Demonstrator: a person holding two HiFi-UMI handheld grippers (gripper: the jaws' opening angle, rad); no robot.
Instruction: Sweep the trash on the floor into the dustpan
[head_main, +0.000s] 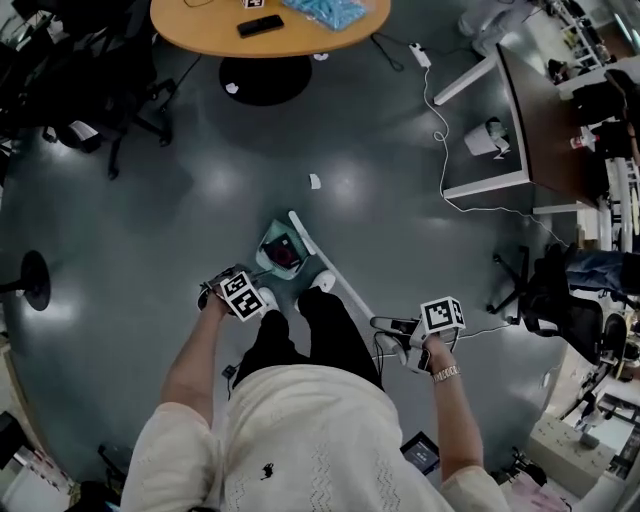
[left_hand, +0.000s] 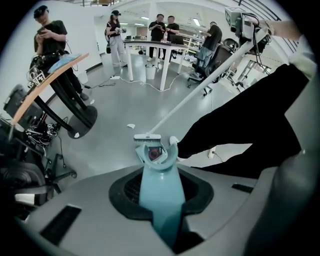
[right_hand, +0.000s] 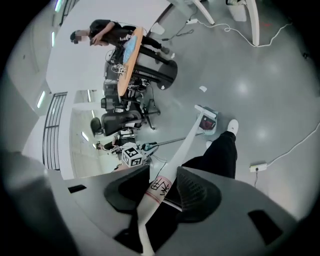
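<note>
left gripper (left_hand: 161, 197) jaws clamped on teal dustpan handle (left_hand: 157, 177), which runs straight out ahead of them. dustpan (left_hand: 140, 150) sits on the floor at the handle's far end, with red trash (left_hand: 153, 154) inside. white broom head (left_hand: 147, 136) is right at the pan's far edge. white scrap (left_hand: 131, 126) lies on the floor beyond it, apart from the pan. right gripper (right_hand: 165, 189) jaws shut tight on white broom stick (right_hand: 187, 142), which slants ahead of them down to the pan.
</note>
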